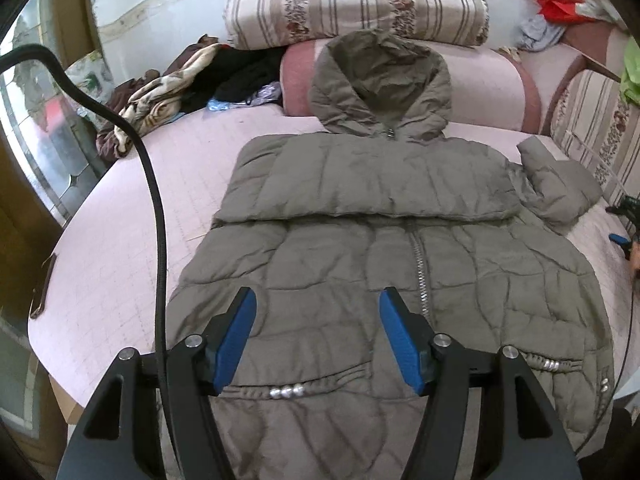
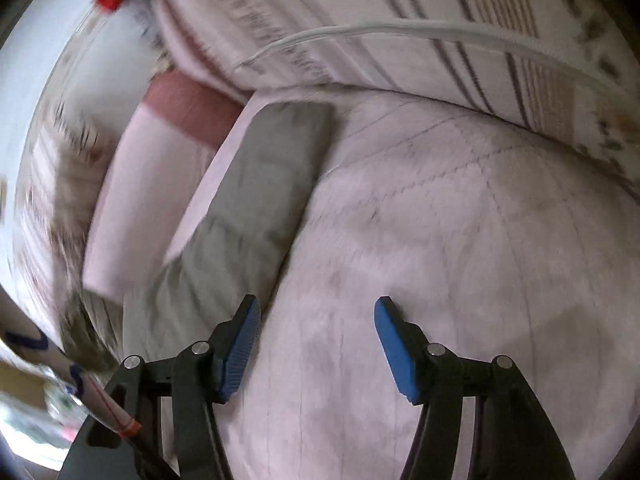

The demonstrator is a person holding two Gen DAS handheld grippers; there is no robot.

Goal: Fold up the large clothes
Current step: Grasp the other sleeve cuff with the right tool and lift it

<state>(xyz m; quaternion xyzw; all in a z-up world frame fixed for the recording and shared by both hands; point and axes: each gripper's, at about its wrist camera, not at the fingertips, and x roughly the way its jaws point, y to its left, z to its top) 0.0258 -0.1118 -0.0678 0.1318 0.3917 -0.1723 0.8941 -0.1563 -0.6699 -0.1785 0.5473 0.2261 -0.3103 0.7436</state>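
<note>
The jacket [image 1: 360, 260] lies front-up on the pink bed [image 1: 120, 240], its long axis running straight away from the left wrist camera: hem nearest, zip [image 1: 420, 268] up the middle, hood [image 1: 380, 84] at the far end against the pink bolster [image 1: 492, 92]. One sleeve is already folded across the chest as a flat band [image 1: 368, 184]. The left gripper [image 1: 318, 344] hangs over the lower front panel, left of the zip, with its jaws apart and nothing between the blue pads [image 1: 236, 344]; whether it touches the cloth I cannot tell. Further right, the other sleeve [image 1: 560, 188] sticks out from the shoulder onto the bed, unfolded. In the blurred right wrist view that sleeve [image 2: 256, 216] shows as a grey strip running diagonally away from the camera, up and to the right, with its cuff end farthest. The right gripper [image 2: 318, 344] is over bare sheet with its jaws apart and empty; the sleeve lies just to the left of the left pad [image 2: 240, 348], not between the pads. By my reading the next fold belongs to this sleeve, and the right hand is much the nearer; it would need to shift left and forward along the strip to take it, then carry it across the chest.
</note>
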